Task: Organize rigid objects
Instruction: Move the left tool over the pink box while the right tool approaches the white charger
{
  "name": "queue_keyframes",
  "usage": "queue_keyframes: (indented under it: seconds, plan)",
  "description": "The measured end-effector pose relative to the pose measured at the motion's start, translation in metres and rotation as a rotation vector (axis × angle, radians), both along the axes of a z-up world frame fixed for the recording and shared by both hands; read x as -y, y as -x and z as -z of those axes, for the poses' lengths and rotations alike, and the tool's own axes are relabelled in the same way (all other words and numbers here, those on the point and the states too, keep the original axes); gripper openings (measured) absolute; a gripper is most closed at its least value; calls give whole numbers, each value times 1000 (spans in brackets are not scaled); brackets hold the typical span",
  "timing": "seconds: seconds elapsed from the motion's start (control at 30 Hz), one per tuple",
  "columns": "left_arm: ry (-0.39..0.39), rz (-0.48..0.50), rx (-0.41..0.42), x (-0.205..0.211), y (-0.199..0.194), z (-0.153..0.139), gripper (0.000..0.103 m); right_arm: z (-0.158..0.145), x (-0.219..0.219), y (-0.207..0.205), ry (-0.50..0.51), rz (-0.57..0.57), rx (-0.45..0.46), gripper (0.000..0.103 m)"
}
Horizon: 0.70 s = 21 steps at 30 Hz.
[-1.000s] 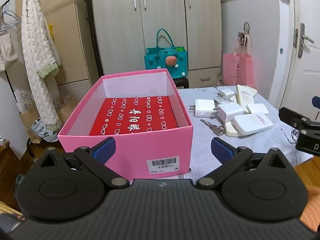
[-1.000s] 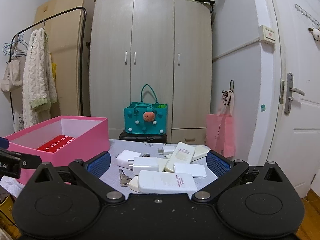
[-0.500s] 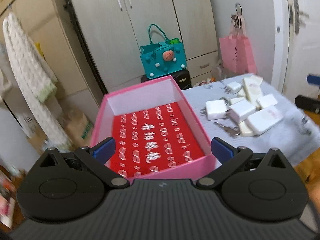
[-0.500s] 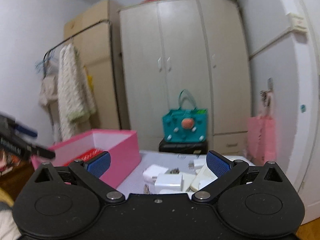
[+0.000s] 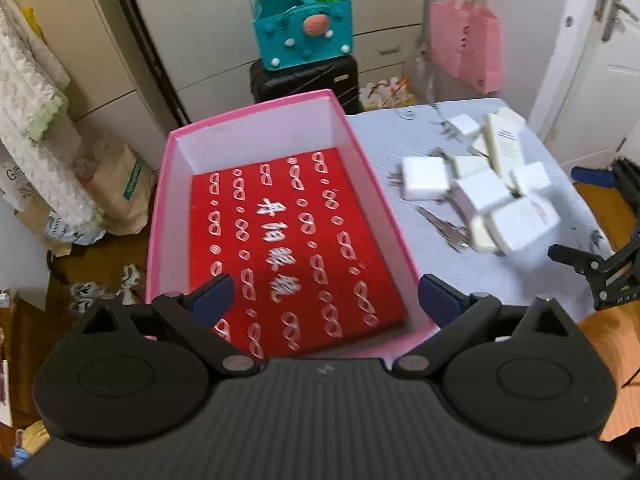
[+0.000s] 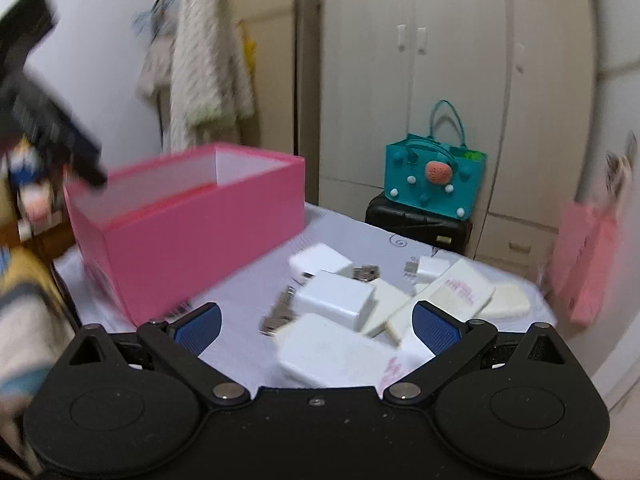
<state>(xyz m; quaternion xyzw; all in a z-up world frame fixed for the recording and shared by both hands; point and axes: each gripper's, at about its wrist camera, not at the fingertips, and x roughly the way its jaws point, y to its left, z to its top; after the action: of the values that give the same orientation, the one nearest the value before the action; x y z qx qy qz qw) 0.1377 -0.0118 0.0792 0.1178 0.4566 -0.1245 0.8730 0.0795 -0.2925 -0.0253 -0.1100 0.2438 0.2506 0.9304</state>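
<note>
A pink box (image 5: 256, 132) with a red patterned item (image 5: 288, 248) on its floor stands on the left of the table; it also shows in the right wrist view (image 6: 192, 240). A pile of white chargers and flat white cases (image 5: 480, 196) lies right of it, with keys (image 5: 444, 228). My left gripper (image 5: 324, 300) is open and empty above the box's near end. My right gripper (image 6: 316, 324) is open and empty, just short of the pile (image 6: 360, 300), above a flat white case (image 6: 332, 356).
The table has a light grey cloth (image 5: 500, 280). A teal bag (image 5: 304, 36) sits on a black case behind the table. A pink bag (image 5: 468, 48) hangs near the door. Wardrobes (image 6: 440, 80) and hanging clothes (image 6: 200, 80) stand behind.
My left gripper has risen and tilted down over the pink box. My right gripper has moved forward and down toward the pile of white objects. Both stayed open.
</note>
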Motion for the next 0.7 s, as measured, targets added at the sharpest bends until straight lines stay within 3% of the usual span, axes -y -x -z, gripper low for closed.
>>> queue_keyframes:
  seconds: [0.17,0.3,0.47,0.57,0.67,0.7]
  plan:
    - [-66,-17,-5,-14,-44,2,99,7,-4,-29,92,-165,-37,103]
    - [-136,-89,1,-39,-79,16,99,8,-2,-46,35,-187,-99,102]
    - [-89,-151,11,-76,-105,24,98,1,-5,-53,20,-162,-98,99]
    - [-59,-137,15,-92,-109,31,97,-3,-11,-61,25,-145,-110,98]
    - [-67,-110,-6,-97,-107,44,87,-3,-25,-65,62,-146,-108,96]
    - [-55,-96,-26,-101,-106,49,79,-3,-30,-66,76,-146,-109,96]
